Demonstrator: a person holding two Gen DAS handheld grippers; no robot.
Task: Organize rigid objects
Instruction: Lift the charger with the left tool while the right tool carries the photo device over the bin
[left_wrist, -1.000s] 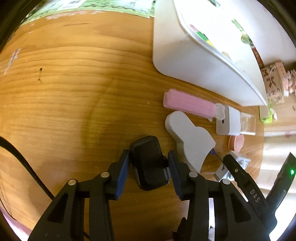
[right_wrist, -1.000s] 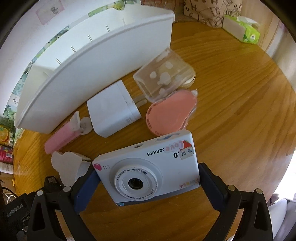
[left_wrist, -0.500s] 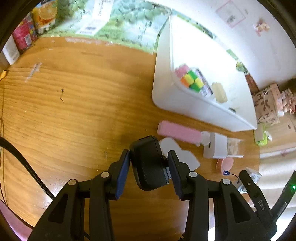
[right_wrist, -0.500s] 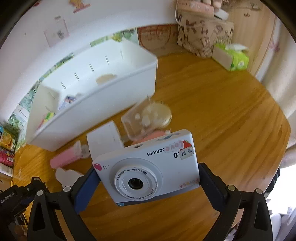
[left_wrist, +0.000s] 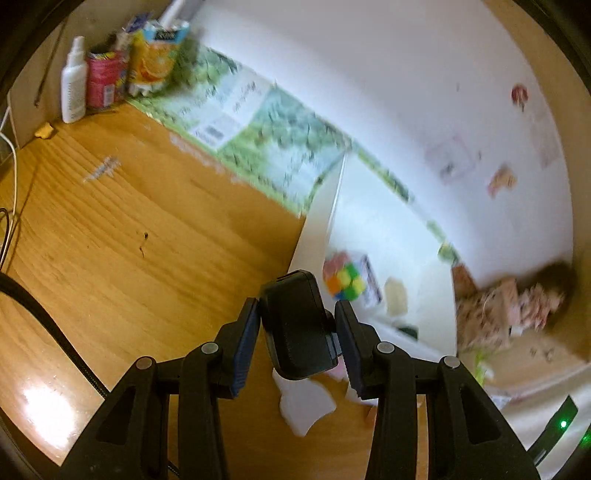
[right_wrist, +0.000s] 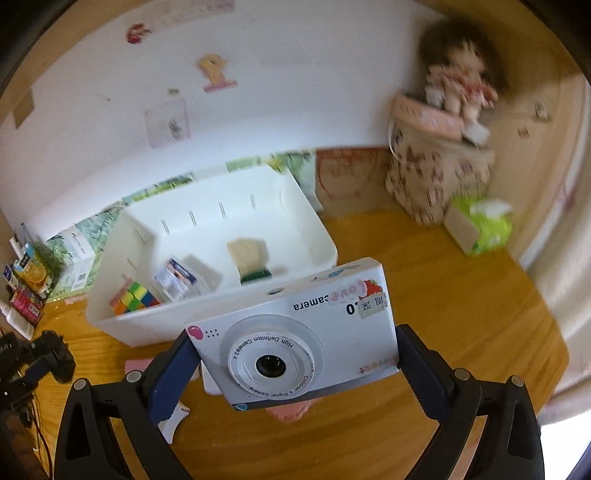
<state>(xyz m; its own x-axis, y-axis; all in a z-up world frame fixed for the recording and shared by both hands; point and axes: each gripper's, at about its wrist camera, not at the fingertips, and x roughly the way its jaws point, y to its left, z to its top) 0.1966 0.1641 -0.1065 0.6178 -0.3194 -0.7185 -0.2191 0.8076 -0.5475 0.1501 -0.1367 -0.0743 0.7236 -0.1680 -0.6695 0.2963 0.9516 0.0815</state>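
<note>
A black device (left_wrist: 297, 328) is clamped in the left gripper (left_wrist: 298, 332), a toy camera (right_wrist: 295, 332) in the right gripper (right_wrist: 295, 363). Both are held above the tabletop (left_wrist: 129, 258), so the carrying step seems underway. Next, each would need lowering into the white bin (right_wrist: 155, 328) ahead.

Wooden table (left_wrist: 122, 236): varnished, grain visible, glossy glare patch near left edge. White bin (right_wrist: 207, 317): smooth plastic, slight sheen. Toy camera (right_wrist: 295, 332): glossy white plastic, paper stickers on face. Black device (left_wrist: 299, 325) in left gripper (left_wrist: 299, 332): matt plastic. Gripper pads (right_wrist: 173, 373): matt blue. Doll (right_wrist: 458, 81): cloth. Juice carton (left_wrist: 155, 55): printed paperboard.
</note>
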